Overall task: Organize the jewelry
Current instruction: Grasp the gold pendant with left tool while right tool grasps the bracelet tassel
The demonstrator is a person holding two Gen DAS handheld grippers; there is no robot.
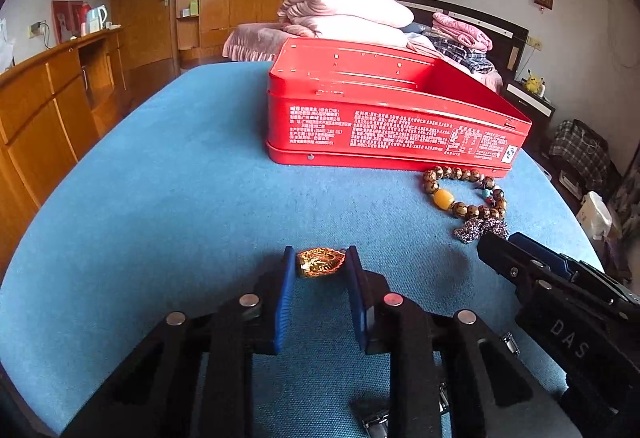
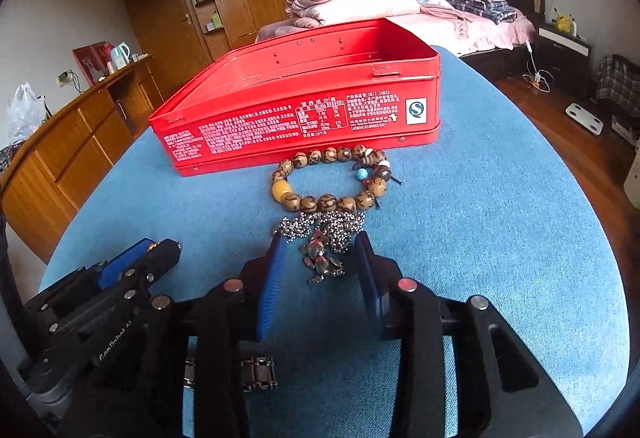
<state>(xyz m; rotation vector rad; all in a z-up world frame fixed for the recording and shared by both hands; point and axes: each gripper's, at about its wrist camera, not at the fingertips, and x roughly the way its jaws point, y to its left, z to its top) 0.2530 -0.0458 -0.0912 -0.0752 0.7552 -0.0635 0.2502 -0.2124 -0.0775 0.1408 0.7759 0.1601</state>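
Jewelry between both sets of jaws — a gold pendant on the left, a beaded chain on the right.

Left gripper has its jaws narrowed onto the small, hard pendant, likely light and slippery, so a squeeze across its flat sides suits it. Right gripper stands half-wide around the limp chain — it will sag and trail, so take the bunched middle. Just past it lies a wooden bead bracelet, then the open red tin on the blue cloth.
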